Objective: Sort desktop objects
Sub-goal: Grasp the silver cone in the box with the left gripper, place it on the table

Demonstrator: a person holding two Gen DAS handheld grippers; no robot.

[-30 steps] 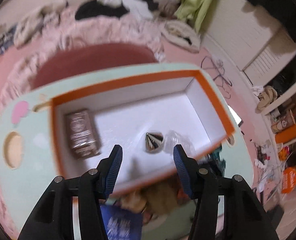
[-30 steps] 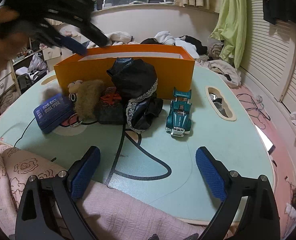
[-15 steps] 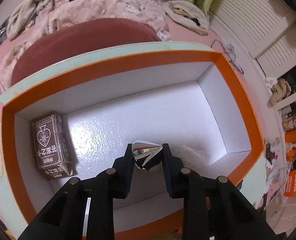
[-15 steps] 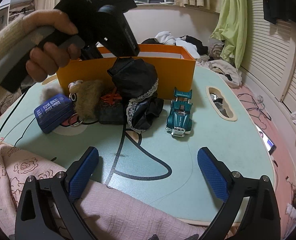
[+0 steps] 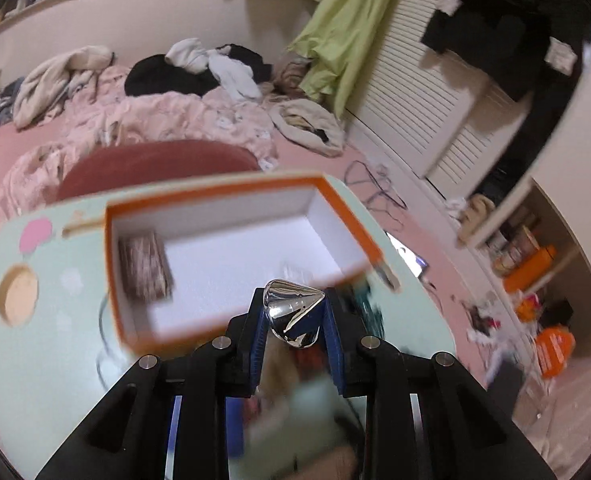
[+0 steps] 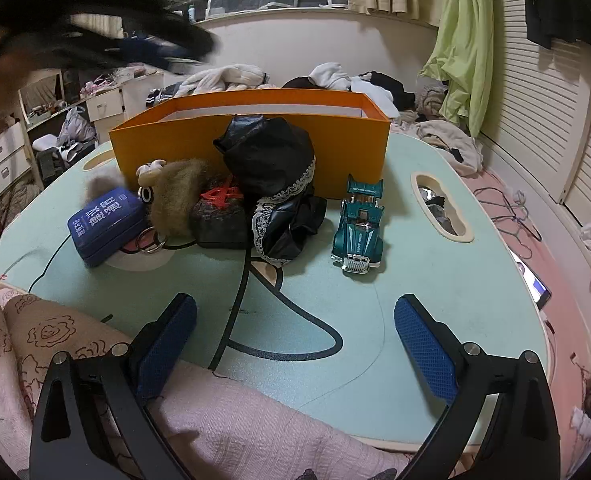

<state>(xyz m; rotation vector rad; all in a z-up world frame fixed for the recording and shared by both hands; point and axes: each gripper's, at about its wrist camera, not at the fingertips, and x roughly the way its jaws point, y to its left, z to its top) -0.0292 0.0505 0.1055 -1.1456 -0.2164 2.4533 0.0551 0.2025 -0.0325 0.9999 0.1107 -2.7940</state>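
Note:
My left gripper [image 5: 294,312] is shut on a shiny silver cone [image 5: 291,314] and holds it in the air above the near edge of the orange box [image 5: 231,190]. A brown card pack [image 5: 145,268] lies at the left end of the box's white floor. In the right wrist view the left gripper [image 6: 163,52] is a dark blur above the box [image 6: 251,140]. My right gripper [image 6: 295,308] stands open over the near table edge, with nothing between its fingers. In front of the box lie a blue case [image 6: 107,226], a furry plush [image 6: 175,196], a black lace cloth [image 6: 271,160] and a teal toy car [image 6: 359,228].
The pale green table [image 6: 435,280] has a cut-out slot [image 6: 441,208] at the right and a round hole [image 5: 17,294] at the left. A dark pouch with a red knot [image 6: 219,216] sits among the pile. Pink quilted fabric [image 6: 255,420] lies under the right gripper. Bedding and clothes lie beyond.
The left gripper went down into the box, shut on the silver cone, then lifted it up and back out over the near rim. The right gripper stayed still and open.

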